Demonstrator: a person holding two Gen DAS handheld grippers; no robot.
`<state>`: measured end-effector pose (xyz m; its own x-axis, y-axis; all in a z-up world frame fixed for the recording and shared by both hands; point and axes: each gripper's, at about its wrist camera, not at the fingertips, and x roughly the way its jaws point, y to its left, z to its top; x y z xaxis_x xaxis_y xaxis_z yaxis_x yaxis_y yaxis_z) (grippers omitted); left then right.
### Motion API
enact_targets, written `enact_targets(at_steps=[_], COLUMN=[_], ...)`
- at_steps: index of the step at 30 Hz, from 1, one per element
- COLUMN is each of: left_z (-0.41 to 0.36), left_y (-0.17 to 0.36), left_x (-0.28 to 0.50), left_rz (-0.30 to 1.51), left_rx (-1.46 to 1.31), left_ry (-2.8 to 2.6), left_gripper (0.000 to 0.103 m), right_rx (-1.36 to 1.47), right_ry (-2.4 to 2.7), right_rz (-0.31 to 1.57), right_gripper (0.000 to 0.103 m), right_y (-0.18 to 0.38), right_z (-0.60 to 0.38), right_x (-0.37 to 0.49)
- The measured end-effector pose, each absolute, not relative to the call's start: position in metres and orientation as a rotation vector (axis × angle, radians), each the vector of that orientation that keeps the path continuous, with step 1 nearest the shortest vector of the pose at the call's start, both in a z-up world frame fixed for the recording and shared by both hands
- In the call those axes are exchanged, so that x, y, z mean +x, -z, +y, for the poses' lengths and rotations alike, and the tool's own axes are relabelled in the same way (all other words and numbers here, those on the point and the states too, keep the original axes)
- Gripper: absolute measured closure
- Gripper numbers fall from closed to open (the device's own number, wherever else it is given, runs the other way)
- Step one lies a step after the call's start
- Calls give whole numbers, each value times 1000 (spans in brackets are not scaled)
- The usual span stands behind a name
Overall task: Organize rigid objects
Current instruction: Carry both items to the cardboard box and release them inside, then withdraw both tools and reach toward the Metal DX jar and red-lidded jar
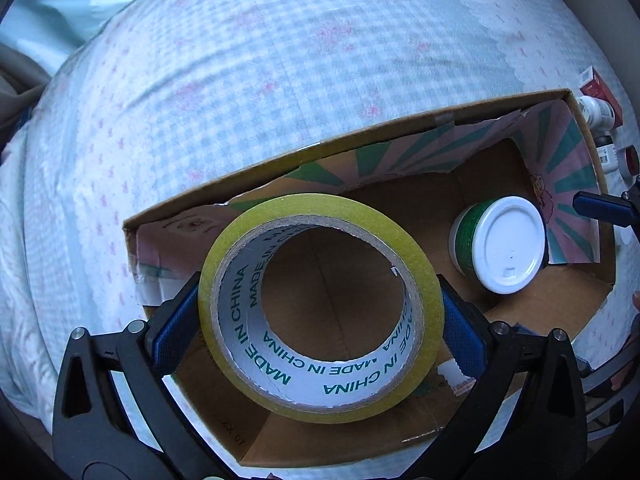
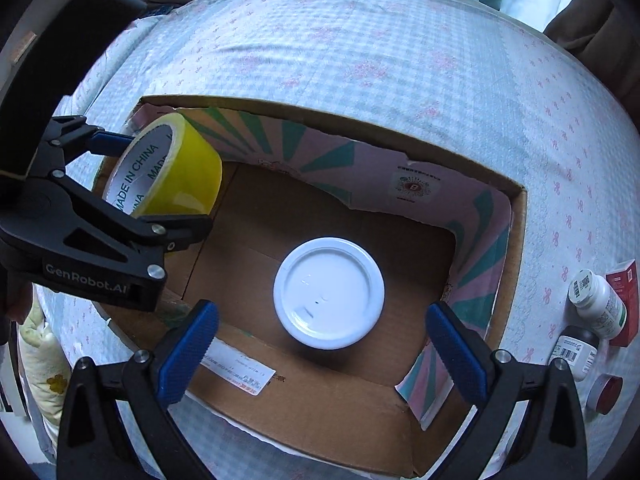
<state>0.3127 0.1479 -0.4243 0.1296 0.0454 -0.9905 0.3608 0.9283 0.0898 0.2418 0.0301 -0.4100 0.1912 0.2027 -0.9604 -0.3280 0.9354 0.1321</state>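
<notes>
The left gripper (image 1: 320, 312) clamps a roll of yellow tape (image 1: 320, 308) between its 2 blue pads (image 1: 178, 320), holding it on edge above the open cardboard box (image 1: 400, 120) that sits on a checked blue bedspread (image 1: 240, 80). The left wrist view looks straight through the roll's core, printed "MADE IN CHINA", to the brown box floor beyond the fingers. Ahead and to the right of those fingers, a green jar with a white lid (image 1: 508, 244) stands inside the box near its right wall.

The right wrist view shows what the left cannot: the roll (image 2: 172, 172) seen from its side, gripped top and bottom by the left gripper (image 2: 160, 184) at the box's far-left corner. The right gripper (image 2: 324, 332) holds nothing, its 2 fingers spread wide, with the jar's white lid (image 2: 329, 293) lying just ahead of and between the fingertips. Outside the box (image 2: 516, 240), beyond the right finger, lie a white bottle (image 2: 600, 304), a dark bottle (image 2: 576, 352), a red carton (image 2: 624, 300) and a small red-lidded pot (image 2: 606, 394).
</notes>
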Motion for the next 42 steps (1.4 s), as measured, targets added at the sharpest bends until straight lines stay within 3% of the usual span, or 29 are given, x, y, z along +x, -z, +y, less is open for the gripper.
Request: enact_targets(at_steps=[10,12,14,15,20,23,30,42], left_z=[171,170,172,172,170,173,170,162], left_y=[425,436,426,432,417,430,415,304], left_x=[311,312,308,310,309,306,300,258], left_rz=[1441,1521,1414,1468,1387,1475,1425,1222], left_rx=[154,204,226,229,240,217,198,198], left_ry=[294,277,275,250,274,269,274,251], left_gripper=[0,0,0,0,0,0,0,0], right_rx=[-118,-111,-109,-112,-148,-145,-169,-221], right_ry=[-368,-361,-361,-358,-390,-382,-368,-313], right_rz=[1319,1311,1306,1307,1300,1278,1303,1180], right_gripper=[0,0,0,0,0,0,0,0], right_y=[412,412,412,413,411,408,410,322], right_z=[34,34,34,35,42,43,48,11], right_x=[235,233,231,230,226,227,233,192])
